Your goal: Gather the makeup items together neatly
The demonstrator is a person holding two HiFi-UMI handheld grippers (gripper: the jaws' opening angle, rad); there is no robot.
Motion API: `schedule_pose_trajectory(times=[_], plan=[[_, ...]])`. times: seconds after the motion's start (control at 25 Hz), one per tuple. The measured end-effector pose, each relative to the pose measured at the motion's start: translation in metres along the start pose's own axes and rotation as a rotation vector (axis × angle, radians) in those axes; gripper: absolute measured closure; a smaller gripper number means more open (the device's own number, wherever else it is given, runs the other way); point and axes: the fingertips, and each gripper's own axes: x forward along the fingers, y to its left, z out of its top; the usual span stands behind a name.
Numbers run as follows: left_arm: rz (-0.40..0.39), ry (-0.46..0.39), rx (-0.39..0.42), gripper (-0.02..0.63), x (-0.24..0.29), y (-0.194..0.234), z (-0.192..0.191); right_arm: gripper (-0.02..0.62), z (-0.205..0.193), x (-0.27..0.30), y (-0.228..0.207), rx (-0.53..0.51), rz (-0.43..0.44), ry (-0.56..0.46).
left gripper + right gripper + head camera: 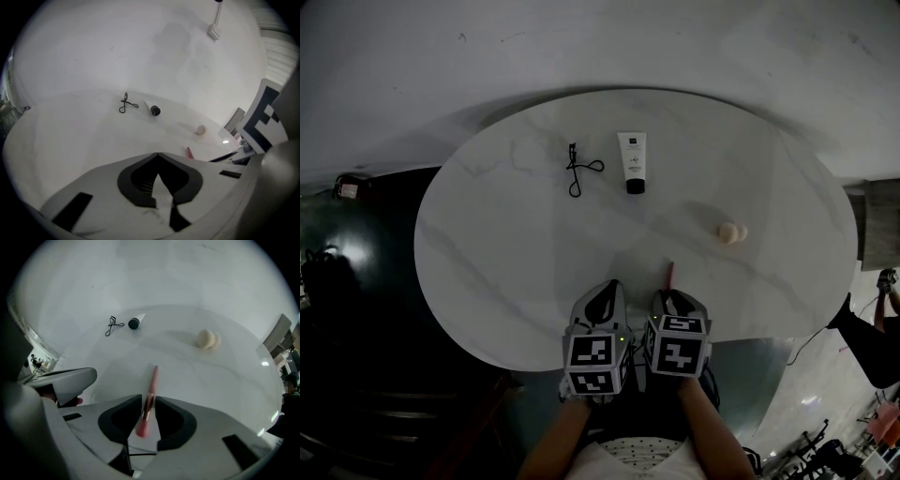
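A pink makeup brush (pixel 151 390) lies near the front edge of the round white marble table (pixel 506 244), bristle end toward me. My right gripper (pixel 148 401) points steeply down, its jaws closed against the brush's ferrule on both sides; only the handle tip (pixel 670 274) shows in the head view. Beside it, my left gripper (pixel 605 292) is shut with nothing in it (pixel 158 154). Farther back lie a black eyelash curler (pixel 577 169) and a white tube with a black cap (pixel 632 161). A beige sponge (pixel 731 232) sits at the right.
The table's front edge runs just under both grippers, with dark floor and a dark chair (pixel 356 281) to the left. A person's leg (pixel 872 337) shows at the far right. Bare marble stretches between the brush and the far items.
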Motion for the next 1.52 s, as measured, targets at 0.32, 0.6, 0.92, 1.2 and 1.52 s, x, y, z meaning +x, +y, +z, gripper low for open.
schedule_pose_trajectory(times=[0.32,0.6,0.92,1.2,1.52], plan=[[-0.011,0.002,-0.004,0.568,0.0038,-0.0009,0.0036,0.488,0.0010,-0.0010,0.0035,-0.078,-0.055,0.025],[-0.013,0.011,-0.004,0.568,0.0058,0.0009,0.0027,0.489,0.0009,-0.0012,0.0032,-0.068,-0.051,0.017],[-0.008,0.010,-0.010,0.568,0.0064,0.0038,0.0042,0.524,-0.0001,0.0024,0.0083,-0.140,-0.066,0.011],[-0.007,0.010,-0.021,0.568,0.0047,0.0074,0.0031,0.527,0.0007,0.0010,0.0090,-0.125,-0.051,0.009],[-0.007,0.003,-0.021,0.568,0.0035,0.0080,0.0032,0.531,0.0016,0.0003,0.0060,-0.057,-0.007,-0.007]])
